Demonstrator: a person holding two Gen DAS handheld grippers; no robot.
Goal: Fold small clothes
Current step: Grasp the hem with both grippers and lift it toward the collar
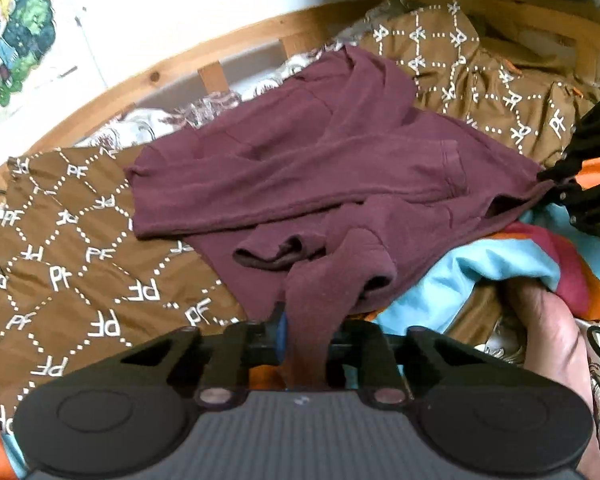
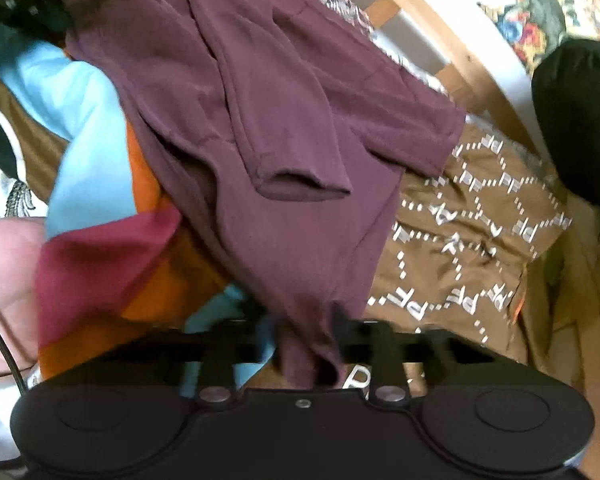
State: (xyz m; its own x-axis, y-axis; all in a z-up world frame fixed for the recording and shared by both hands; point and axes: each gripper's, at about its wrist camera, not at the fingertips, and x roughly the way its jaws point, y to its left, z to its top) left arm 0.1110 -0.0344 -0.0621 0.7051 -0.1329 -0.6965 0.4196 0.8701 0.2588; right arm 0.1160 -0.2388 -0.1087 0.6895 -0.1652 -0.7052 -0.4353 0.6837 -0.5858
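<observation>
At the bottom centre of the left wrist view, the left tongs (image 1: 306, 340) are seen clamped narrowly on a bunched strip of one maroon garment (image 1: 300, 168). In the right wrist view the right tongs (image 2: 310, 344) are likewise closed on a gathered corner of the same maroon garment (image 2: 268, 128), at the lower centre of the frame. In the left wrist view the right tongs (image 1: 556, 178) are also seen at the right edge, pinching the garment's far corner.

Beyond the tongs, the garment is spread across the middle of both frames, and two open sleeve cuffs can be counted in the left view, one cuff in the right view. It is laid over one brown cover printed with white letters (image 1: 72, 248) and partly over one striped cloth of light blue, orange and crimson (image 1: 512, 268), at the lower right of the left view.

Farthest off, one curved wooden bed rail (image 1: 204, 44) is seen along the top, and two colourful pictures (image 1: 8, 36) are counted on the white wall.
</observation>
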